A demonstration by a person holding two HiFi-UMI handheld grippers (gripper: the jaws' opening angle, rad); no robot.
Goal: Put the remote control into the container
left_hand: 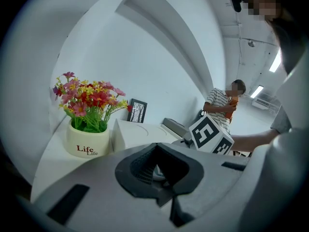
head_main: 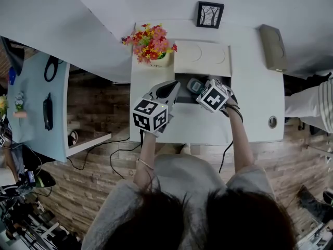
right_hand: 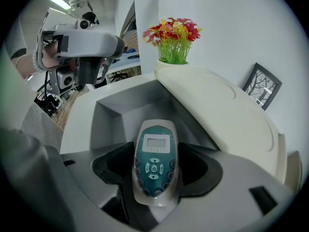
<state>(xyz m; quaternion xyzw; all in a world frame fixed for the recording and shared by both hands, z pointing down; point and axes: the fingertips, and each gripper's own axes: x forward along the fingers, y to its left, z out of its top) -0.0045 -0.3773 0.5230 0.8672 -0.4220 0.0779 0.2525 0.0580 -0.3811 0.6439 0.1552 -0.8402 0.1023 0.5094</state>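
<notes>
Teal-faced white remote [right_hand: 154,151], small screen, clenched in right tool [right_hand: 155,170]; left tool [left_hand: 158,172] closed

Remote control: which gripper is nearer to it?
Right. The right gripper clamps the remote control between its fingers; the left gripper sits apart, to its left.

container [head_main: 184,95] partly under right claw [head_main: 200,87], remote [right_hand: 154,153] btn labels unreadable
</notes>
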